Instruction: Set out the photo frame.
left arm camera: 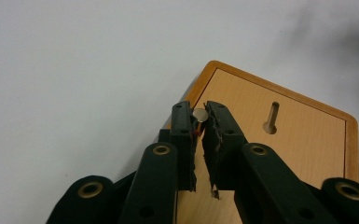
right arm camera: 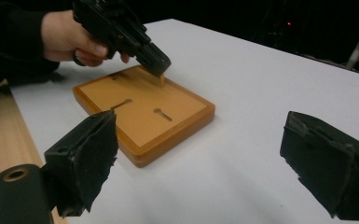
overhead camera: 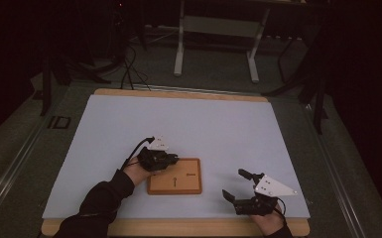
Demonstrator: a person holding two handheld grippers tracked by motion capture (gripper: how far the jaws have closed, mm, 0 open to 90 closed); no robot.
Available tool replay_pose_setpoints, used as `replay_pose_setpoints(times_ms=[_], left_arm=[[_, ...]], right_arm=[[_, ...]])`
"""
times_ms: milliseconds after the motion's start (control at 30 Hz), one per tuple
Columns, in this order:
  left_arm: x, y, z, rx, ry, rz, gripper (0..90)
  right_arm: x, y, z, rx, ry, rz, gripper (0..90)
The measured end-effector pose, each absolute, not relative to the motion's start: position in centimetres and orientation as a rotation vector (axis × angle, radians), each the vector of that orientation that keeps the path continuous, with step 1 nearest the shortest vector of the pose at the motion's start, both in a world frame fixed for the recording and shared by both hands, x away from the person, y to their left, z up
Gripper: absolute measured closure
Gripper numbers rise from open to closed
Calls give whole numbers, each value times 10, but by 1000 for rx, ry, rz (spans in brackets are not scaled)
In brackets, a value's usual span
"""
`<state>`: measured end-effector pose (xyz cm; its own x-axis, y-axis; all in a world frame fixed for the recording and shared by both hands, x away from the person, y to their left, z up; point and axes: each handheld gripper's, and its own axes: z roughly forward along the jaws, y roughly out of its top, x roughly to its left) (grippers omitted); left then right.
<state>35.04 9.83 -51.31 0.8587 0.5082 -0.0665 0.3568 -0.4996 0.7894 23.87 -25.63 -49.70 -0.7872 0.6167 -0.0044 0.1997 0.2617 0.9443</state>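
Wooden board (overhead camera: 174, 176) on white tabletop (overhead camera: 218, 124), dark room; left tongs (left arm camera: 199, 122) clenched on small pin (left arm camera: 200, 115), right tongs (right arm camera: 200, 158) released.

Board (overhead camera: 174, 176) on table (overhead camera: 228, 124), left tool (overhead camera: 174, 159) above

There is one wooden board (overhead camera: 174, 177), lying flat on one white sheet (overhead camera: 178, 124) that covers one wooden table (overhead camera: 178, 227). The board carries two keyhole-shaped slots: one (right arm camera: 163, 114) nearer its middle and one (right arm camera: 121, 103) toward its edge on the person's side. One small pin with a round silvery head (left arm camera: 200, 115) is pinched above the board's corner. Two grippers are present: the left gripper (left arm camera: 199, 122) over the board, and the right gripper (overhead camera: 237, 184) off to the board's right, each with two black jaws. Two hands hold them. One light-coloured stand frame (overhead camera: 217, 29) is on the floor beyond the board's far side.
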Motion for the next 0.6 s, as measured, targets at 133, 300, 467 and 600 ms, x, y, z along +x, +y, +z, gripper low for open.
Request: replay_pose_setpoints(times_ms=[133,300,467,600], left_arm=[[351,98,-514,2149,615,221,836],[356,101,-515,2137,616,173,836],[362,103,-515,2121,641,124,838],[366,103,-513,2128,658,93,843]], right_arm=[[238,-254,-499,721,2192,1507,109],[235,-244,-500,643,2238,1428,134],[230,-230,-501,541,2266,1342,132],[222,-209,-503,370,2291,1188,136]])
